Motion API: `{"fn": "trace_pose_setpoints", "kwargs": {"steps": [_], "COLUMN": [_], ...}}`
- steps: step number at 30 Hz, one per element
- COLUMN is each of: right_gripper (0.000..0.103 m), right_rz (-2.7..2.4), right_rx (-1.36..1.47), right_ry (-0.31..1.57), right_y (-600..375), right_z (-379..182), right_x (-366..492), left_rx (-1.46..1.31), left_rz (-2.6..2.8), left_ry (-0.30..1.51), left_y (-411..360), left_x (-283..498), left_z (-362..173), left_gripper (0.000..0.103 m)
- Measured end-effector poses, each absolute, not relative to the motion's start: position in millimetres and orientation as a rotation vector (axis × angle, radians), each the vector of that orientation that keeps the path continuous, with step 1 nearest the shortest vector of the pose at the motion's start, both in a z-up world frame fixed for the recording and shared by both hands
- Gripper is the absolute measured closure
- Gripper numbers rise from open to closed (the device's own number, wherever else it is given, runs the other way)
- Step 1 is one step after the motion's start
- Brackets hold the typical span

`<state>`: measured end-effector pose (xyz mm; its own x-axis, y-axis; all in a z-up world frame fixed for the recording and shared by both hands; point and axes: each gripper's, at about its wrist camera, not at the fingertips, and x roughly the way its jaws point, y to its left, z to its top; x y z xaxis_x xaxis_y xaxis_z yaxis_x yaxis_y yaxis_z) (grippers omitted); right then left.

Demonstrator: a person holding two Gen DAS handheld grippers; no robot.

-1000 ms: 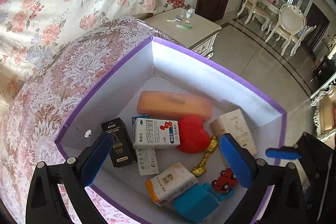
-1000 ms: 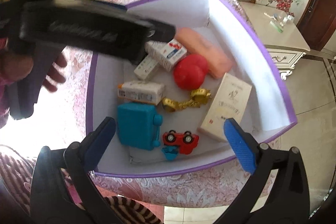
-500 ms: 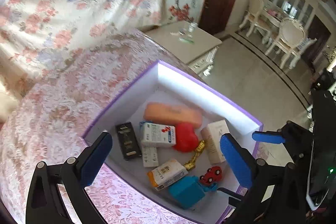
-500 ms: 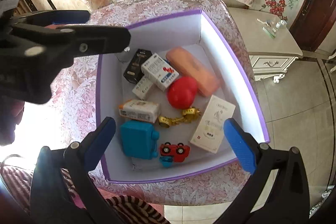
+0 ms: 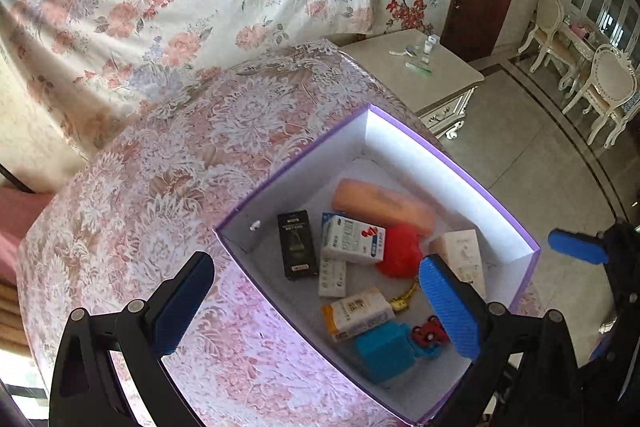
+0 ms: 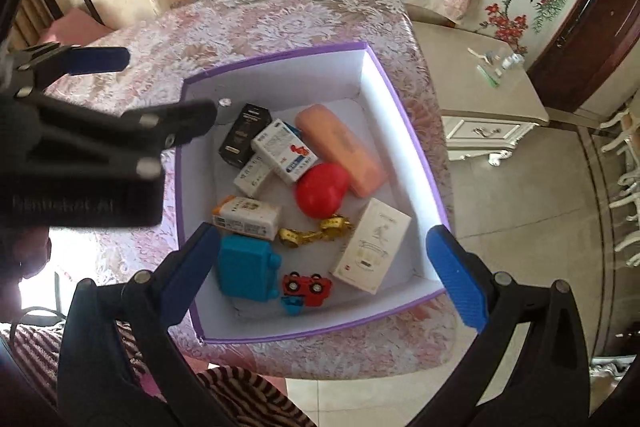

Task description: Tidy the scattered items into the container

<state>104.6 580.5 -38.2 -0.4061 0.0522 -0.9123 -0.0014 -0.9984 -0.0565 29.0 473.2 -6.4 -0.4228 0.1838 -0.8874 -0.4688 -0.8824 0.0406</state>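
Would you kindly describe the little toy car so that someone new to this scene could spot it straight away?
Look inside the purple-edged white box on the floral tablecloth. Go to the box's near wall in the right wrist view; the toy car lies there on its side, between the teal block and the tall cream carton. It is the only thing with wheels, and smaller than the red heart.

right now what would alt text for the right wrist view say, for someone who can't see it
An open purple-edged box on a floral tablecloth holds a red heart, orange case, teal box, red toy car and several cartons. The open right gripper hangs above its near edge, with the left gripper at the left.
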Motion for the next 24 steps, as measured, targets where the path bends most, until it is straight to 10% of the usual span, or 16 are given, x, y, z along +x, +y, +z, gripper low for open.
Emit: {"fn": "trace_pose_setpoints", "kwargs": {"steps": [24], "right_gripper": [0.001], "right_rz": [2.529], "right_rx": [-1.738], "right_ry": [-0.147], "right_y": [579.5], "right_z": [-34.6], "right_x": [111.5], "left_rx": [-1.405], "left_rz": [2.246], "left_ry": [0.233], "left_y": [469.5], "left_x": [47.5], "left_z": [-11.0], "left_gripper": [0.0]}}
